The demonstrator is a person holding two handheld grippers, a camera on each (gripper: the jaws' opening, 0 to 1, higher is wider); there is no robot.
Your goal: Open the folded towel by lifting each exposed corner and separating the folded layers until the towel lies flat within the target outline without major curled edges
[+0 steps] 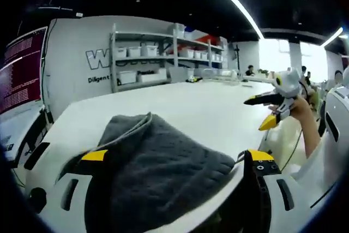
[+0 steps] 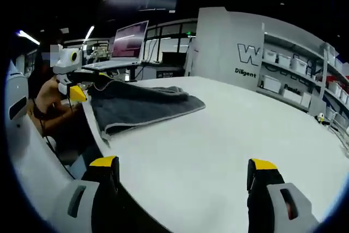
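grey towel folded on table | left gripper jaws wide astride it

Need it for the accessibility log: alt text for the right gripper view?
A folded dark grey towel lies on a white table, with the left gripper at its far corner. The right gripper hangs open and empty above bare tabletop in the foreground; shelving with bins stands behind.

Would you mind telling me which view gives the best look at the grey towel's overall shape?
The right gripper view: the grey towel lies folded on the white table, seen whole from a distance. The left gripper view shows it close up between that gripper's jaws, its near part cut off.
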